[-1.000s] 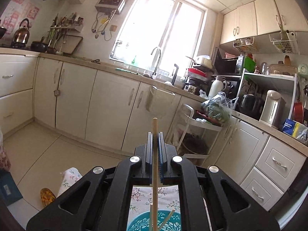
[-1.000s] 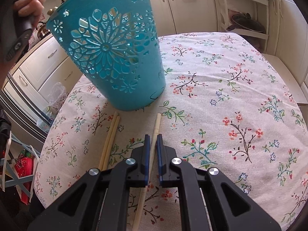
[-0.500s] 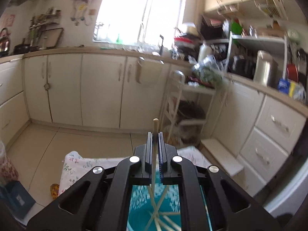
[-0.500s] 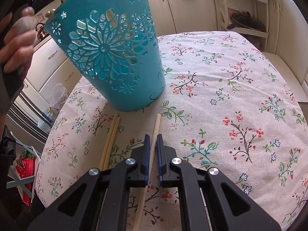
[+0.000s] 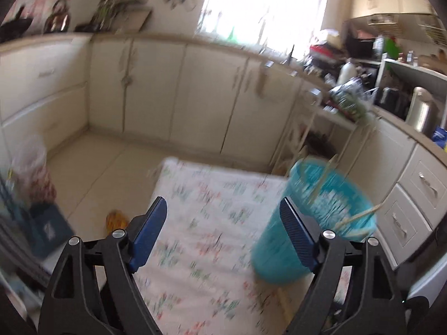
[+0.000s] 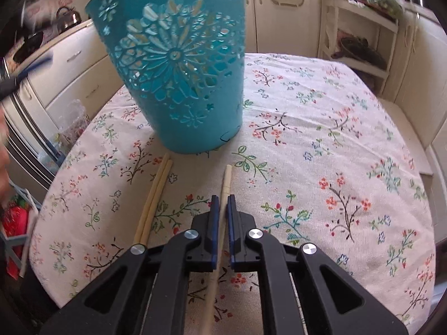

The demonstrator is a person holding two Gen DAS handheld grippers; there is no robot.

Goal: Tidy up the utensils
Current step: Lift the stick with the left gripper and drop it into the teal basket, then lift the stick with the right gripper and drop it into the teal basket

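Teal cup (image 6: 178, 67) (pierced wall) stands on the floral worktop (image 6: 321, 145), with chopsticks (image 5: 327, 178) leaning inside it. Right hand-held gripper (image 6: 221, 223) pinches one chopstick (image 6: 225, 184) lying flat before the cup; a pair (image 6: 155, 195) lies just left. Left hand-held gripper (image 5: 220, 231) is opening, nothing between its jaws.

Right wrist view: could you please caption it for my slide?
Right gripper shut on a chopstick before the teal holder; a chopstick pair lies alongside.
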